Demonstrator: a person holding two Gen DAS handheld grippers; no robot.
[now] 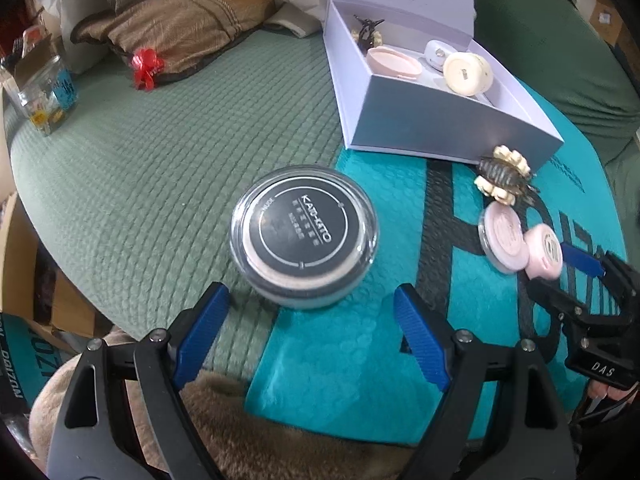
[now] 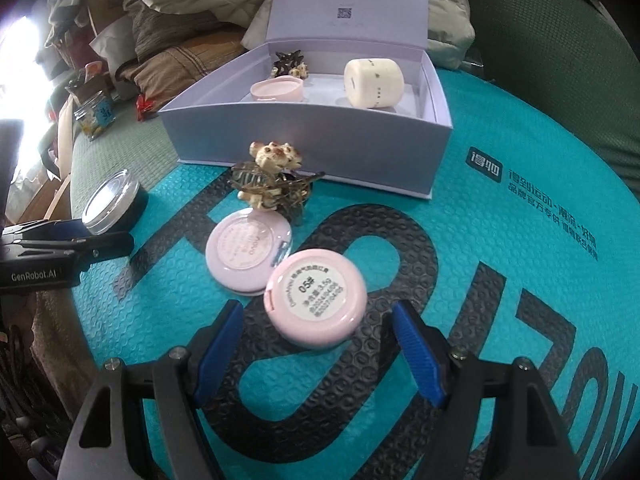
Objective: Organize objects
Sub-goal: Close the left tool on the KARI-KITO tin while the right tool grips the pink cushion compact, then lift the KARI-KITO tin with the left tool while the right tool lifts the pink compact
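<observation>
A round jar with a black lid lies on the bed just ahead of my left gripper, which is open, its blue pads apart from the jar's sides. A pink compact lies label up between the tips of my right gripper, also open and not touching it. Behind it sit a lilac compact and a flowered hair claw. The open white box holds a pink dish, a cream tub and another claw.
The items lie on a teal bubble mailer spread over a green quilted cover. A red bow and a brown pillow are at the back left, a glass jar at the bed's left edge.
</observation>
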